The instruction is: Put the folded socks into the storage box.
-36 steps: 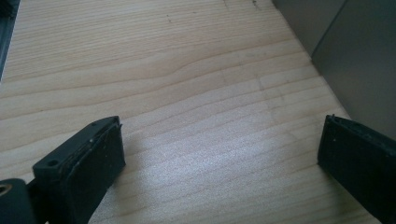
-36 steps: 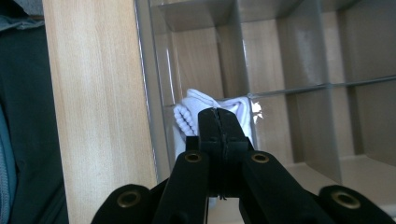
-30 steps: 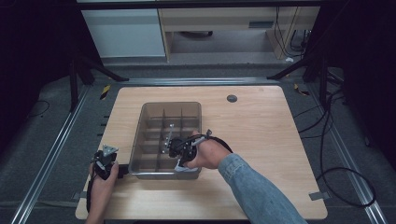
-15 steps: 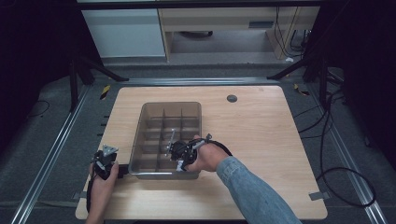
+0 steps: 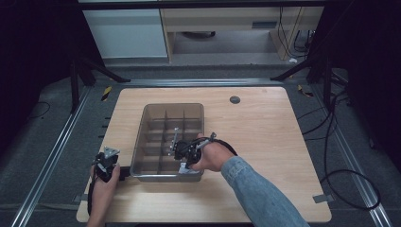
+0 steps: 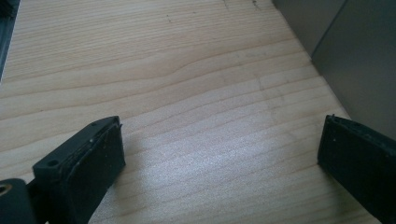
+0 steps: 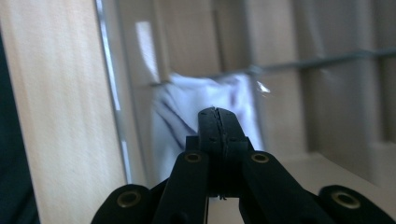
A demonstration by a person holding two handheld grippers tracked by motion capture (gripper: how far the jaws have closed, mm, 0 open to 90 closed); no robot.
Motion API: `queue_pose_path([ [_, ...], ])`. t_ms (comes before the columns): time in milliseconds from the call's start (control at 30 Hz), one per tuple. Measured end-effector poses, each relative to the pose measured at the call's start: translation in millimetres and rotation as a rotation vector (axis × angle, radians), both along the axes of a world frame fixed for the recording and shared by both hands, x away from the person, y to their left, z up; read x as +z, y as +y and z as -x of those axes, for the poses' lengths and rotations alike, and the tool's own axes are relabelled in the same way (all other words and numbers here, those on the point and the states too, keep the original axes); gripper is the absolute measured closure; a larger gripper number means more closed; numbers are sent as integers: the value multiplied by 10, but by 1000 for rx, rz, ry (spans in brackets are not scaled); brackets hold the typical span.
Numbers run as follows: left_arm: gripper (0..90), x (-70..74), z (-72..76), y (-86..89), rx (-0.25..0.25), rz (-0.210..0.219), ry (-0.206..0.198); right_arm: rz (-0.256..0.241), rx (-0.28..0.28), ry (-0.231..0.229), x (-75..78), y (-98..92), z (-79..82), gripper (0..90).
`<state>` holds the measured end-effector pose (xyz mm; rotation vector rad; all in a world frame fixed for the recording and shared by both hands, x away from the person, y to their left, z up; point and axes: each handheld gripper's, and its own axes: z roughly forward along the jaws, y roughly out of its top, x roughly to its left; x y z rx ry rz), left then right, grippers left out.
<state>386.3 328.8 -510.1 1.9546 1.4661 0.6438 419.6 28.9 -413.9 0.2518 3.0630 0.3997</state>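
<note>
A clear grey divided bin [image 5: 156, 176] sits in the middle of the wooden table [image 5: 265, 127]. A crumpled white cloth [image 5: 183, 167] lies in its near right compartment. My right gripper [image 5: 176, 150] hovers over the bin's near part, pointing left, jaws pressed together. In the right gripper view the shut right gripper [image 7: 218, 114] is just in front of the blurred white cloth [image 7: 182, 109], and nothing shows between the jaws. My left gripper [image 5: 107, 163] rests at the table's near left, beside the bin. In the left gripper view it [image 6: 219, 154] is wide open over bare wood.
The bin's outer wall [image 6: 359, 60] stands close to the left gripper's right jaw. A small dark round disc [image 5: 234, 100] is set into the table at the far right. Metal rails [image 5: 56, 151] run along the table's sides, with cables on the floor at right.
My right gripper has slid a little left and nearer across the bin. The white cloth stays in its compartment. The left gripper has not moved.
</note>
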Motion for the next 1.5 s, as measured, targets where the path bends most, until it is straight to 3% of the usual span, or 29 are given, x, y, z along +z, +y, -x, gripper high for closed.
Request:
queue_pose_path([
  [100,0,0,1,0,0,0,0,26,-7,-11,-17,-49,-22,900],
  [200,0,1,1,1,-2,-3,2,91,-3,-36,-143,-34,-28,900],
  [267,0,1,1,1,-1,-2,2,100,-8,-33,-214,-21,-38,900],
  [567,0,1,1,0,-2,-1,1,68,-13,-27,-219,-58,-40,900],
  [800,0,1,2,0,-4,-2,1,-43,-23,-22,47,-158,21,900],
  [867,0,1,2,1,-5,-4,2,-103,-40,-27,178,-220,30,900],
  [1067,0,1,2,0,-4,-2,1,-189,-78,-46,336,-319,-15,900],
  [1500,0,0,1,-1,-3,0,0,-289,-147,-94,551,-496,-139,900],
])
